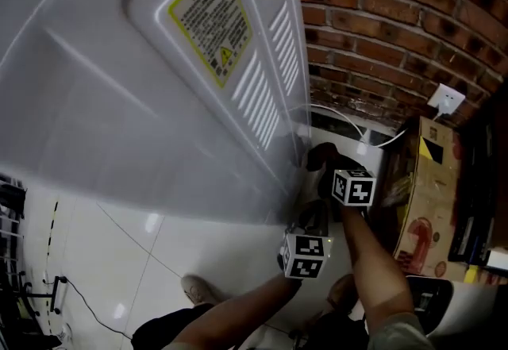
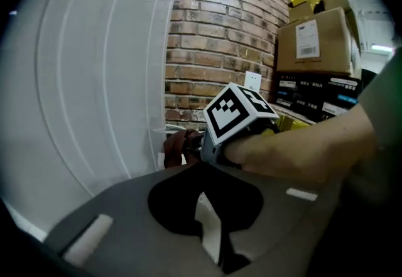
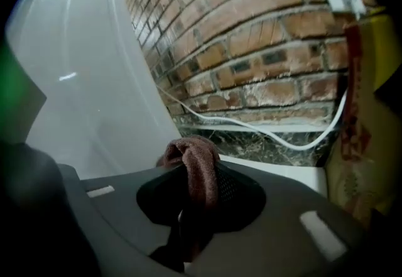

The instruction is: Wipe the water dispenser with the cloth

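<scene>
Beside water dispenser (image 1: 119,102), cloth (image 3: 195,166) (folded) upright in right gripper (image 3: 190,205)

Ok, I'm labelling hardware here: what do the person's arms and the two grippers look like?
The left gripper and right gripper each carry a white cube with black square markers. Their bodies are dark grey moulded shells with a black cut-out round the jaws and small pale rectangular patches. No cables show on them. Forearms are bare; a greyish short sleeve edges the right arm.

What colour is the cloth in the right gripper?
Brown; the cloth shows best in the right gripper view.
</scene>
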### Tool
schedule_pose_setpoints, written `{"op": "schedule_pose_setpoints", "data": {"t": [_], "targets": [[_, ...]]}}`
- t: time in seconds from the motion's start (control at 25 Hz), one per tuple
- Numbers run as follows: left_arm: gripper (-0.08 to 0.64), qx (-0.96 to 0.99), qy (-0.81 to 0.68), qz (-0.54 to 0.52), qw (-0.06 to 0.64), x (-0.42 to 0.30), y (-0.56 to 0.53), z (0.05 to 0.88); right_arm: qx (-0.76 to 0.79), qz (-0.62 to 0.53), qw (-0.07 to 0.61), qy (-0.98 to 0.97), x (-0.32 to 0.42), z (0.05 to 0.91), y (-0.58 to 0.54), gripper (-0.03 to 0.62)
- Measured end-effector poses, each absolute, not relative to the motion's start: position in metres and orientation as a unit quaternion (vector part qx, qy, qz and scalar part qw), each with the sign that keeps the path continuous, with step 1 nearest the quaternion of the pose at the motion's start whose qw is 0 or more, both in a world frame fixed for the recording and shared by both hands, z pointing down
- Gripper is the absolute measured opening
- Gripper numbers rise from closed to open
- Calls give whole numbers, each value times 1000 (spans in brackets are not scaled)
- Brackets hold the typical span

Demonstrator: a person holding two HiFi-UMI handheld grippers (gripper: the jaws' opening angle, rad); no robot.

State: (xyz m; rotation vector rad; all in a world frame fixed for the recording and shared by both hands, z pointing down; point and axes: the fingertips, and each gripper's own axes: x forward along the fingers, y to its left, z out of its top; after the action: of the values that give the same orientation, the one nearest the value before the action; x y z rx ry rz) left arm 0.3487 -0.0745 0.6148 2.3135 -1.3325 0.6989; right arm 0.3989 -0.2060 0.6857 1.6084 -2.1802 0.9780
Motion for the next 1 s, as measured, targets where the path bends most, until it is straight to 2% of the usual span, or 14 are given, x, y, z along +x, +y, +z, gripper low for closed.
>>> {"op": "schedule_pose_setpoints", "data": {"t": [0.32,0.52,0.76,1.0], "targets": [[0,852,-450,216,157,331,-25,539,564,248,106,-781,383,575,-128,86],[0,858,-459,191,129,297,5,471,524,161,132,-826,342,489,-65,86],[0,852,-490,159,88,211,33,385,468,91,148,-866,286,395,-2,86],[0,839,-525,134,58,133,52,336,474,85,96,-871,241,339,35,87]]}}
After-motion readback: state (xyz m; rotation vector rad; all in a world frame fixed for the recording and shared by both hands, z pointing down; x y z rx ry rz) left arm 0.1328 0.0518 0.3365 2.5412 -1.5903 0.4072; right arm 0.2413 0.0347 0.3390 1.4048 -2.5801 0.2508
